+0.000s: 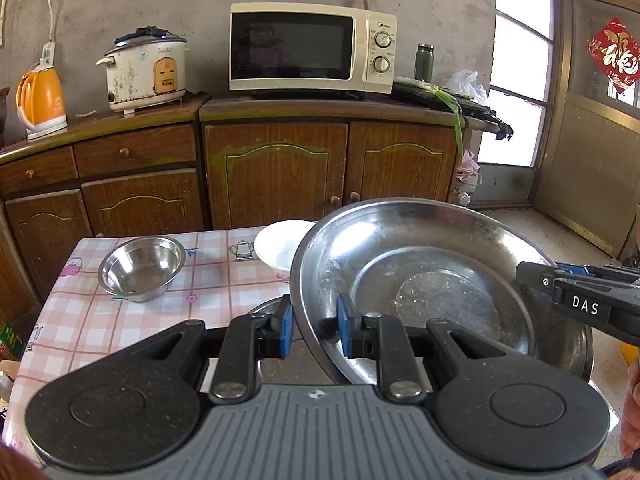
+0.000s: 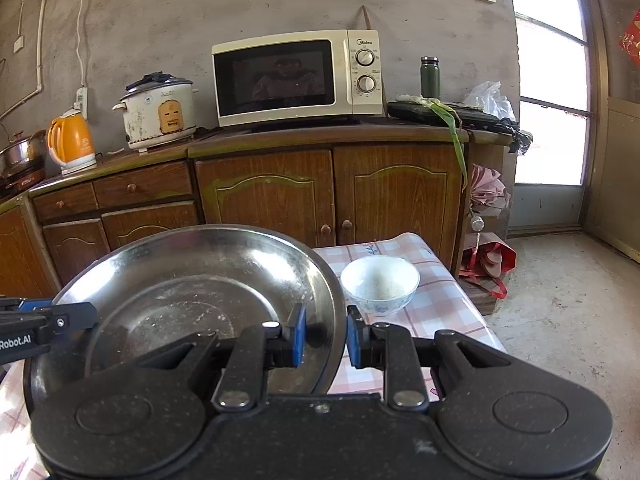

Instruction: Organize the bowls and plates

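Right now your left gripper (image 1: 314,326) and right gripper (image 2: 326,338) each clamp opposite rims of the large steel plate (image 1: 420,280), held tilted above the checked table (image 1: 224,280), beside the white bowl (image 2: 380,284) and small steel bowl (image 1: 142,268).

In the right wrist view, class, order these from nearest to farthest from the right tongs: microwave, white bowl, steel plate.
1. Steel plate: its right rim sits between the right tongs.
2. White bowl: on the table, just beyond, slightly right.
3. Microwave: on the cabinet at the far wall.
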The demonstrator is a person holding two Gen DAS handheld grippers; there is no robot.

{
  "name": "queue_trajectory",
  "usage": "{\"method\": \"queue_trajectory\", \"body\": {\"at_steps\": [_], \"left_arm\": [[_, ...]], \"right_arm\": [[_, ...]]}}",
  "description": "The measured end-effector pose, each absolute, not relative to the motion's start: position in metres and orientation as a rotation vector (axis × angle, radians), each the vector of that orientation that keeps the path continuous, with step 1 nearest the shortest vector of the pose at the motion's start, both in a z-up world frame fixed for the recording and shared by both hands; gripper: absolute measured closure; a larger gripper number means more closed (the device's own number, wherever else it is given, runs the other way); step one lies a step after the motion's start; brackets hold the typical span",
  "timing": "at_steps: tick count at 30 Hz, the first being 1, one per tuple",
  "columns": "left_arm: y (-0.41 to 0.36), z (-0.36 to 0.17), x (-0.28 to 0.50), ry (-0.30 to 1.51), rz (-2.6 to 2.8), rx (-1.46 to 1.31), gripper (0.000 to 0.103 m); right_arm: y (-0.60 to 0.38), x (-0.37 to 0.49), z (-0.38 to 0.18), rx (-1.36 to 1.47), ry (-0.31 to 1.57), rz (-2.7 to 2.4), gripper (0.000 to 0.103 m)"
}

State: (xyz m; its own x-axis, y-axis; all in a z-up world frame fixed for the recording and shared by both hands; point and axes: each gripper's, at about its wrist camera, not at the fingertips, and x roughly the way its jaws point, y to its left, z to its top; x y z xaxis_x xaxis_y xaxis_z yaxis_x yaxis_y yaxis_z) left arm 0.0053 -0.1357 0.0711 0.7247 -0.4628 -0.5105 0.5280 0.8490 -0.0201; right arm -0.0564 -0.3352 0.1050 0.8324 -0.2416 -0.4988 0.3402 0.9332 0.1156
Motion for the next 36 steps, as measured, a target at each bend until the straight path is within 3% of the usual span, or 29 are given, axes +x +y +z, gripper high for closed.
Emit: {"method": "queue_trajectory", "body": {"at_steps": [36], "left_arm": [[-0.104, 0.045, -0.02, 0.548, -0.527, 0.154, 0.081]], "right_arm": [[-0.308, -0.076, 0.08, 0.178, 0.558, -0.25, 0.076]]}}
